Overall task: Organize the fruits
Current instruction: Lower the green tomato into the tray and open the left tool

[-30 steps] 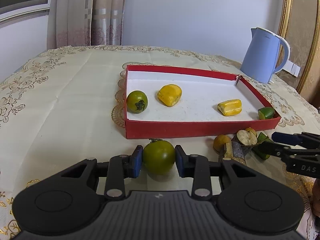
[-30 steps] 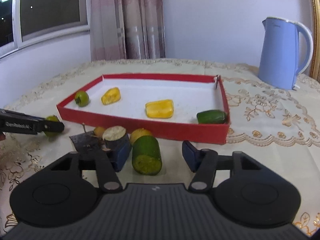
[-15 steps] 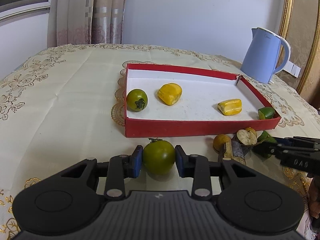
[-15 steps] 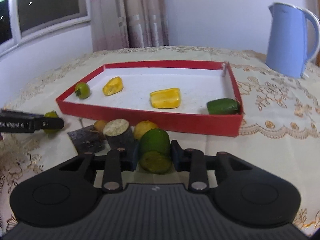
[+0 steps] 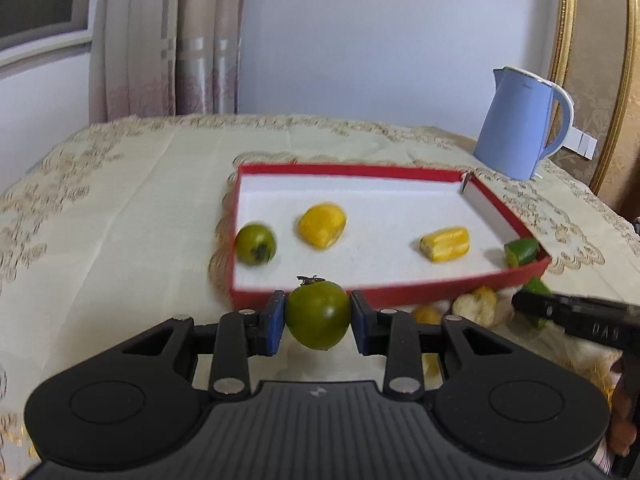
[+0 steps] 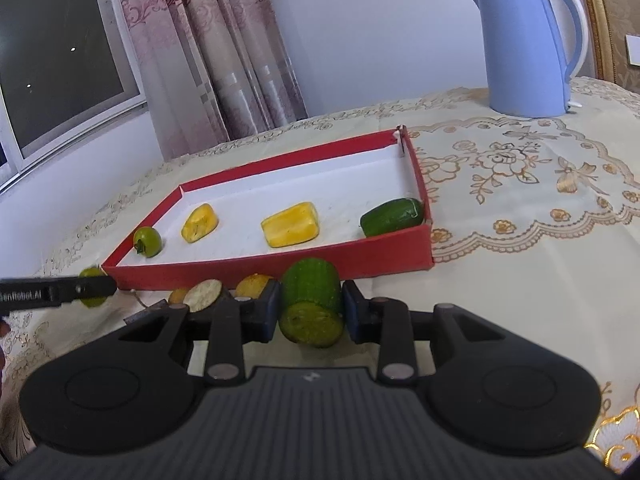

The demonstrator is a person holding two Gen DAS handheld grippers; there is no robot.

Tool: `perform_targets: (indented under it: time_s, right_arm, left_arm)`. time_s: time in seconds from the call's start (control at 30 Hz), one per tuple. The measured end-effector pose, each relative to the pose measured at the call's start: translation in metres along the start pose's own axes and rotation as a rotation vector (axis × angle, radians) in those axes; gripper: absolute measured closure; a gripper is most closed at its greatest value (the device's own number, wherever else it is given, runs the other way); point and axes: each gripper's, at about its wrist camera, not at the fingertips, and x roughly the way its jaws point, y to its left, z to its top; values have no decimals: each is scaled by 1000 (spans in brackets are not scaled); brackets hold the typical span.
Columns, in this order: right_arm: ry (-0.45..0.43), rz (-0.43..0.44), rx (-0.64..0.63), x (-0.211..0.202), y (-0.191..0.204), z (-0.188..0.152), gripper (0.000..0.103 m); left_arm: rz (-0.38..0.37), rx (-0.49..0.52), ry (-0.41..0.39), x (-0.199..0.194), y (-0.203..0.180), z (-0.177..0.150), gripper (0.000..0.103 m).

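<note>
My left gripper (image 5: 317, 318) is shut on a round green tomato (image 5: 318, 315), held above the cloth just before the near wall of the red tray (image 5: 440, 290). My right gripper (image 6: 310, 312) is shut on a cut green cucumber piece (image 6: 312, 306), raised in front of the same red tray (image 6: 392, 250). Inside the tray lie a small green tomato (image 5: 255, 243), two yellow pieces (image 5: 322, 226) (image 5: 445, 244) and a green cucumber piece (image 6: 392, 216). The right gripper shows as a black bar at the right of the left wrist view.
A blue kettle (image 6: 528, 44) stands behind the tray on the embroidered tablecloth (image 6: 520, 208). Loose pieces lie before the tray: a pale-cut brown stub (image 6: 202, 295), small yellow-orange fruits (image 6: 253, 284). Curtains and a window are at the back left.
The right gripper closed on the green cucumber piece and lifted it while rolling. The left gripper raised its tomato off the cloth toward the tray's front wall.
</note>
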Motion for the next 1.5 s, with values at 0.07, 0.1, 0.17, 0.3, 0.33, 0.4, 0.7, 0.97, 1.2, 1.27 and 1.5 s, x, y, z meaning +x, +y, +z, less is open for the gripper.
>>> perform_targets:
  time_s: [0.07, 0.1, 0.17, 0.3, 0.33, 0.4, 0.7, 0.97, 1.2, 1.27, 1.5]
  right_arm:
    - [0, 0, 3, 0, 0, 0, 72]
    - [-1, 0, 5, 0, 0, 0, 72]
    - [-1, 1, 9, 0, -1, 0, 72]
    - [-9, 0, 12, -1, -2, -1, 72]
    - [-6, 1, 12, -1, -2, -1, 72]
    - [-7, 1, 14, -2, -2, -1, 72]
    - [-6, 10, 16, 0, -2, -1, 72]
    - [-7, 14, 19, 0, -4, -1, 72]
    - [-5, 15, 21, 1, -4, -1, 72]
    - [-7, 14, 21, 1, -3, -1, 72]
    - [-3, 17, 25, 1, -4, -1, 72]
  left_arm:
    - [-8, 6, -8, 6, -6, 10, 70]
    - [-11, 9, -11, 9, -9, 15, 70]
    - [-4, 17, -17, 18, -15, 24, 70]
    - [9, 25, -20, 40, -26, 40, 70]
    - [17, 31, -16, 47, -30, 43, 70]
    - [24, 37, 3, 62, -34, 48, 70]
    - [59, 75, 3, 103, -50, 53, 70]
    - [87, 98, -27, 111, -60, 54, 68]
    - [106, 106, -47, 107, -63, 53, 29]
    - [120, 109, -52, 104, -62, 53, 29]
    - [148, 28, -77, 79, -40, 46, 29]
